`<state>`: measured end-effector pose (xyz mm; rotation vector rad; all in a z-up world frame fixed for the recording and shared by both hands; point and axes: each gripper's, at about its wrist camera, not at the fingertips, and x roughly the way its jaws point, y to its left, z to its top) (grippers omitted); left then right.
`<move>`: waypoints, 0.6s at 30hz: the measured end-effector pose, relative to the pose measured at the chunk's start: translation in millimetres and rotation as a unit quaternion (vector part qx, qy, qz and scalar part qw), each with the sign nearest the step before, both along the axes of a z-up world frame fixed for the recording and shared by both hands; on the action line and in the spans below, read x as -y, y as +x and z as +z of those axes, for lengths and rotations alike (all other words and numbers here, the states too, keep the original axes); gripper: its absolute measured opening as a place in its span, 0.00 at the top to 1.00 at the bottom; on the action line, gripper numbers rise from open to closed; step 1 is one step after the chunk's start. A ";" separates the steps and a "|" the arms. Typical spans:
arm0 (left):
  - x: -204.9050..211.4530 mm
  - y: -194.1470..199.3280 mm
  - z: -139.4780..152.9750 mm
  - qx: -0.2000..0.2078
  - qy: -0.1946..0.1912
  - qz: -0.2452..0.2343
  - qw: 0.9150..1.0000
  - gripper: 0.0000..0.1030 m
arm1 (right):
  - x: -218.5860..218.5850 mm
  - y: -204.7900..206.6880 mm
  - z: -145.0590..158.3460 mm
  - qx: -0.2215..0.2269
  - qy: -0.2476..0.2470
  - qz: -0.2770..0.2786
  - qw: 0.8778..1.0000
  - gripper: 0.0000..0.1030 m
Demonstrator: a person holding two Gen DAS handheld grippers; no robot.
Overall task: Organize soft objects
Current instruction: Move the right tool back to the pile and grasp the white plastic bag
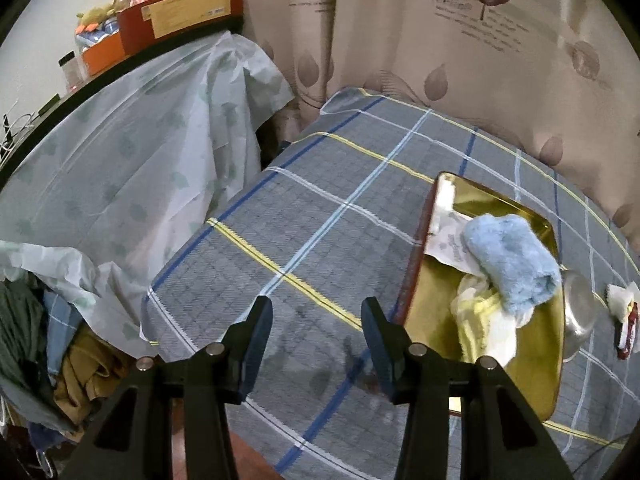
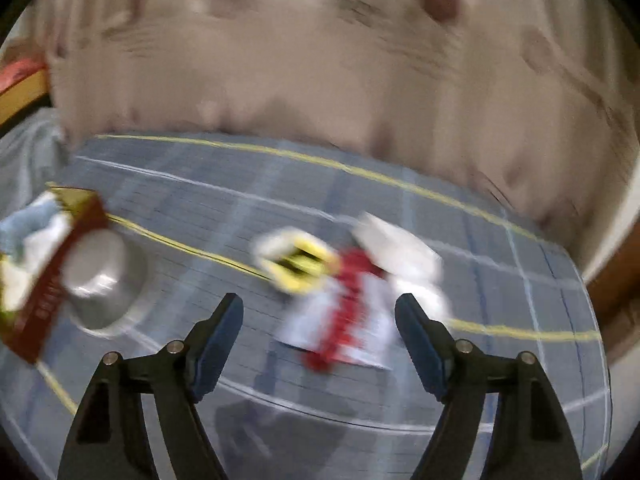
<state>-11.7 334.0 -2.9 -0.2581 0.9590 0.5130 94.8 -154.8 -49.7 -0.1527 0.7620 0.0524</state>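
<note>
Now over plaid cloth (image 1: 320,216): left gripper (image 1: 316,324) parted about midway, nothing between jaws, bare cloth below. Just right of it, gold box (image 1: 536,364) holding blue towel (image 1: 512,256) atop yellow cloth (image 1: 476,320) and white wrapper (image 1: 448,236). Steel bowl (image 1: 580,312) touching box's right wall. Right gripper (image 2: 320,312) spread wide, empty, poised above blurred white-and-red packet (image 2: 344,312), with yellow-black item (image 2: 298,264) just beyond. Too smeared to tell more there.

Plenty of bare plaid cloth (image 1: 320,216) mid-frame in the left view; gold tray (image 1: 548,364) and steel bowl (image 1: 578,316) crowd the lower right.
</note>
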 end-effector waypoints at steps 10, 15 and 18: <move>48.9 14.0 -1.1 -0.026 0.022 -0.062 0.997 0.54 | 80.7 27.4 -37.2 -0.023 0.051 -0.041 0.998 0.30; 82.1 25.9 2.9 -0.031 0.027 -0.101 0.994 0.54 | 88.6 47.2 -51.5 -0.032 0.064 -0.030 0.997 0.34; 102.8 36.6 6.1 -0.033 0.021 -0.125 0.991 0.54 | 89.6 52.8 -55.3 -0.038 0.072 -0.020 0.996 0.39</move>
